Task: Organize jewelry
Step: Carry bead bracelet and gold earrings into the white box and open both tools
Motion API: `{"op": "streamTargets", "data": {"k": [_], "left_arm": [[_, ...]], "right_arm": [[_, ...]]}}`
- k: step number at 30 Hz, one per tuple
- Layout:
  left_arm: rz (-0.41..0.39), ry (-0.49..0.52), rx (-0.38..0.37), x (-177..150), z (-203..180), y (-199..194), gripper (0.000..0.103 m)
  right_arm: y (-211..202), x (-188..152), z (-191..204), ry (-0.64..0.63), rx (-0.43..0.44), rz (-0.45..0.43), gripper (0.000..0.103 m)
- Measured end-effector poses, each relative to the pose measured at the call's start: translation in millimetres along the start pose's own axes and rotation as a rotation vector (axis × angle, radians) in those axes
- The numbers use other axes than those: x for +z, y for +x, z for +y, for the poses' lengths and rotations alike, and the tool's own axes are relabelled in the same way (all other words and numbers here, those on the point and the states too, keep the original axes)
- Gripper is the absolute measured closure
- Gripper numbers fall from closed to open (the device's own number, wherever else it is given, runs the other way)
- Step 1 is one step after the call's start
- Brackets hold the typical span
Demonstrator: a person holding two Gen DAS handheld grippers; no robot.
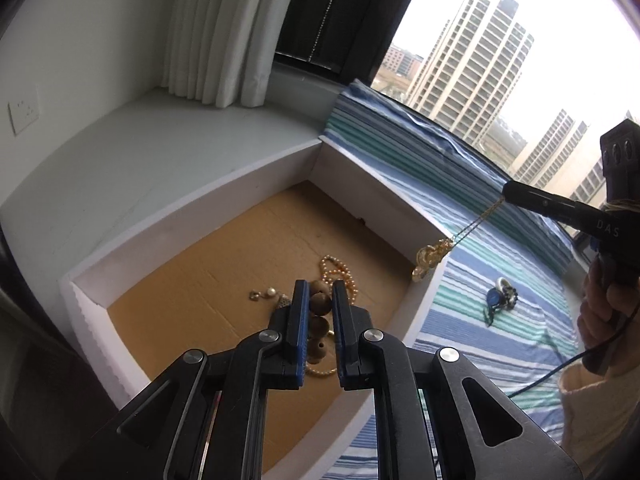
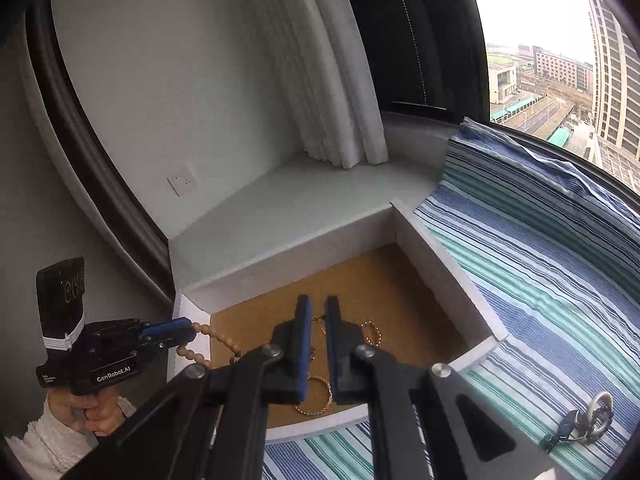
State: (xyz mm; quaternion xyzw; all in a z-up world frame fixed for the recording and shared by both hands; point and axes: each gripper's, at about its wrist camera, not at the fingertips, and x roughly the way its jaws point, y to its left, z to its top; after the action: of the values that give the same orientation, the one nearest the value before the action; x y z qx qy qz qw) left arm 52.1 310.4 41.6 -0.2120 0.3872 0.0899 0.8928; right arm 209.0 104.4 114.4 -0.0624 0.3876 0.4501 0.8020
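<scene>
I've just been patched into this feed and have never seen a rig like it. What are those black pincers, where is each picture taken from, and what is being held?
No robot here: a person holds a two-finger gripper in each hand, with a camera on each looking along its fingers.

The left camera shows the left gripper shut on a string of wooden beads above a white box with a cardboard floor, where a pearl necklace lies.

The right camera shows the right gripper shut on a thin gold chain.

A small jewelry cluster waits on the striped cloth.
</scene>
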Motion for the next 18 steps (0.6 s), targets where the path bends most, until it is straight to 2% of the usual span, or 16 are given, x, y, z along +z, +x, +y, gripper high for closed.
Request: {"op": "streamTargets", "data": {"k": [6,13,14,15,16,17,18], "left_arm": [[0.054,-0.069,0.054,-2,38,39,0.094],[0.117,-0.054,0.163,-11,50,78,0.092],[0.124,-0.047,0.184,-12,50,81,0.082],[0.128,-0.043,0.203,-13,48,82,0.061],[0.123,-0.043,0.22,-13,46,80,0.049],[0.106,-0.041,0.231,-14,43,75,0.036],[0.086,-0.03,0.236,-15,39,69,0.033]], "right_arm": [[48,-9,-23,0.025,-0.032,0.066,0.096],[93,-28,-56,0.022,-0.122,0.142,0.092],[96,-30,-61,0.033,-0.135,0.152,0.092],[95,-31,-65,0.046,-0.141,0.158,0.087],[92,-32,-69,0.062,-0.141,0.157,0.07],[85,-32,-71,0.075,-0.144,0.147,0.061],[77,-31,-71,0.082,-0.145,0.128,0.061]]}}
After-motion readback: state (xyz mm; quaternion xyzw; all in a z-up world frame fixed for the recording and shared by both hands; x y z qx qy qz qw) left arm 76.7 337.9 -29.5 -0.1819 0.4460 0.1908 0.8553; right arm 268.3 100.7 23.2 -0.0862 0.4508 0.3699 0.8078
